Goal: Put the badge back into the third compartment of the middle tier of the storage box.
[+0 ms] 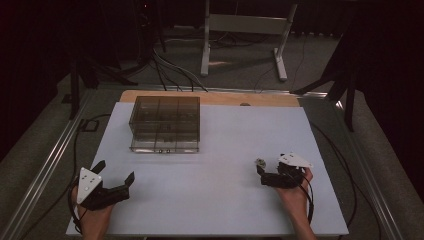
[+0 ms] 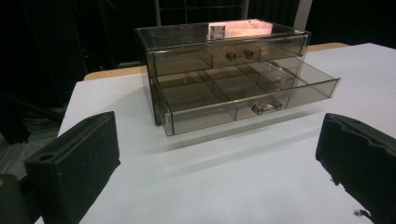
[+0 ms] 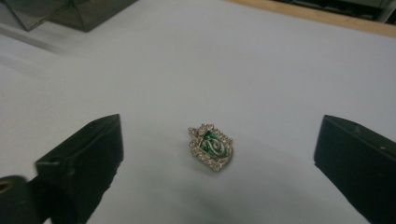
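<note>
A see-through drawer box [image 1: 165, 123] sits near the far left corner of the table [image 1: 220, 200]. Its bottom drawer [image 2: 247, 95] is pulled out, and its little parts look bare. A small green and gold badge [image 3: 211, 146] lies near the right edge, between the wide-apart jaws of the right gripper [image 1: 265, 172]. The left gripper [image 1: 116, 177] is spread wide too, holding nothing.

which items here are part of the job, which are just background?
In play:
right gripper, open around the brooch
brooch, green and gold, lying on the table
drawer box, lower drawer pulled out

Background:
left gripper, open, idle
white frame on the floor
</note>
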A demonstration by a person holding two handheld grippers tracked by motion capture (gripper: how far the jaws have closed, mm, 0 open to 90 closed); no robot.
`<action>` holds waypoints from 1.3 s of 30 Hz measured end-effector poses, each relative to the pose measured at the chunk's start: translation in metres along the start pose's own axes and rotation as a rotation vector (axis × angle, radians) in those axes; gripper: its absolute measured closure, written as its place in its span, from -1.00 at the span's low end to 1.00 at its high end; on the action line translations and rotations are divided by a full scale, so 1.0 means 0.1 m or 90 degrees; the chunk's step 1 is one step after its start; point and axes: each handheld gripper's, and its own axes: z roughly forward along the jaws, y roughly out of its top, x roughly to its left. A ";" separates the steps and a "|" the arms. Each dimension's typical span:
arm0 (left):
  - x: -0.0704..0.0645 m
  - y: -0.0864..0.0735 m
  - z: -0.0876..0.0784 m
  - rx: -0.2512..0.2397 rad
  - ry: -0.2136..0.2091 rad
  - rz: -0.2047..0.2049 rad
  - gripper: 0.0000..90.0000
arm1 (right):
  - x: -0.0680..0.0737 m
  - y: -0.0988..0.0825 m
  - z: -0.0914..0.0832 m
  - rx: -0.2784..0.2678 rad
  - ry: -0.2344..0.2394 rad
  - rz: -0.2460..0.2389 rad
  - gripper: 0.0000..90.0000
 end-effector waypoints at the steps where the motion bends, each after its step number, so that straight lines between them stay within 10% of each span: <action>1: 0.00 0.00 0.00 0.000 0.000 0.000 -0.99 | 0.00 0.00 0.02 0.005 0.003 0.002 -0.91; 24: -0.02 -0.01 0.01 0.004 0.000 0.004 -0.99 | 0.16 -0.04 0.39 0.092 -0.012 -0.072 0.01; 39: -0.03 -0.01 0.02 0.008 -0.002 0.010 -0.99 | 0.04 -0.04 0.42 0.101 -0.017 -0.020 0.42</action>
